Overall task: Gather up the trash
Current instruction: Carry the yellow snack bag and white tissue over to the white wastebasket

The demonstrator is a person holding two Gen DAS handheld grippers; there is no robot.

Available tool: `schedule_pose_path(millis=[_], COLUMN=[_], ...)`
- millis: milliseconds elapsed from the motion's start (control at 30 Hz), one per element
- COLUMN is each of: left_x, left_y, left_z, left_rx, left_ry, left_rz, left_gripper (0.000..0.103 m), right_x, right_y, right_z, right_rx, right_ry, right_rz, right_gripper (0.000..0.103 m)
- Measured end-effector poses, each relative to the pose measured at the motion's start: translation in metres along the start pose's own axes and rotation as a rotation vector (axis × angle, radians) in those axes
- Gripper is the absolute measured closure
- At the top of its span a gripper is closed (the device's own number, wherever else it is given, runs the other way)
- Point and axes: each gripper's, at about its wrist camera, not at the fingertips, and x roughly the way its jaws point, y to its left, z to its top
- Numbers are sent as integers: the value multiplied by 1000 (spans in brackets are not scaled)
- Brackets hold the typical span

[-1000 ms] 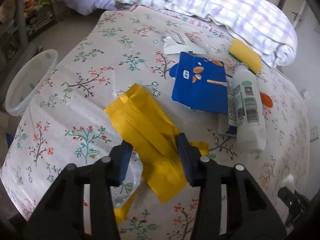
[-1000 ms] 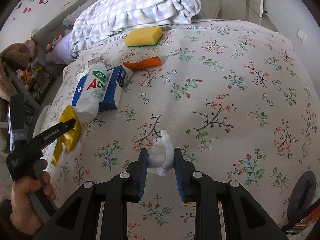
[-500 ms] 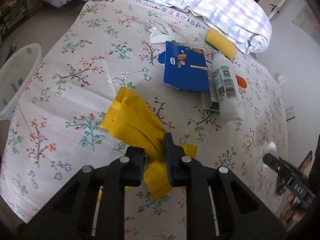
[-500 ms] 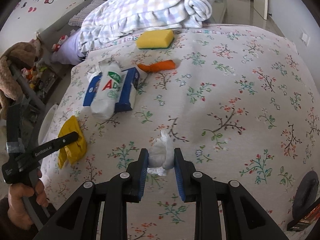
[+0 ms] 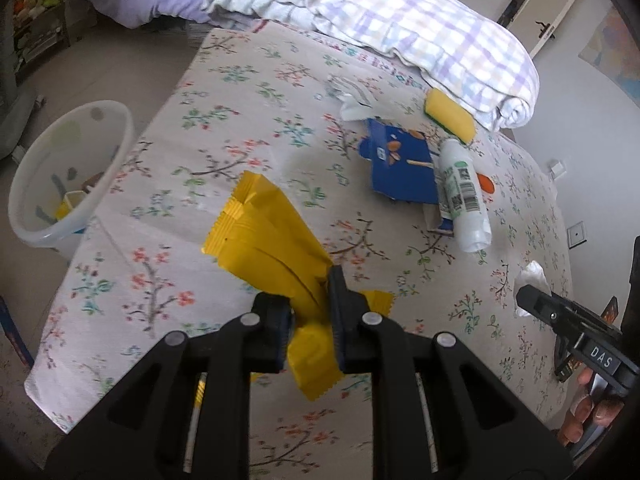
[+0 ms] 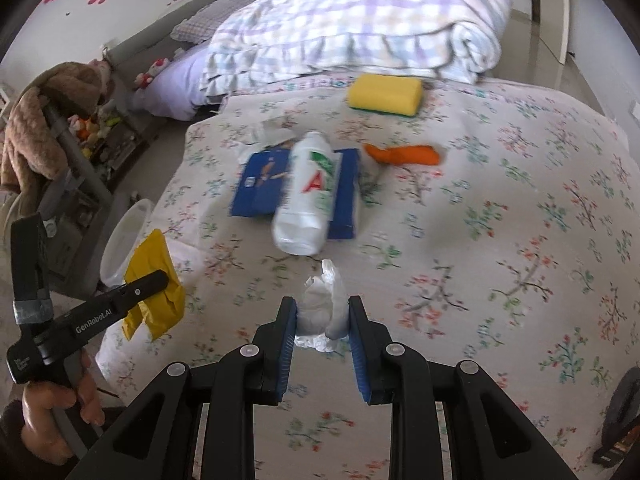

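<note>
Pinching a yellow wrapper [image 5: 276,248] at the frame's centre, the left gripper [image 5: 310,316] holds it above the floral bedspread [image 5: 248,132]. Lower centre in the other view, the right gripper [image 6: 322,320] clamps a crumpled white tissue [image 6: 322,304]. A white bin [image 5: 68,172] sits at middle left, beside the bed.

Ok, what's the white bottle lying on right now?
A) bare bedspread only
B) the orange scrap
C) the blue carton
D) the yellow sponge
C: the white bottle lies on its side across the flattened blue carton, with blue showing on both sides of it.
</note>
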Motion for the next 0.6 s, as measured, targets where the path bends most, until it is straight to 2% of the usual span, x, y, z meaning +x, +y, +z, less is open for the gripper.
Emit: schedule_pose_path(millis=[600], left_x=[-29], left_y=[71], left_z=[-1], left_rx=[-98], left_ry=[-36], left_rz=[29], left_gripper=[84], right_x=[31], right_y=[60], right_z=[6], right_rx=[-78], right_ry=[40], right_rz=[27], right_gripper=[76])
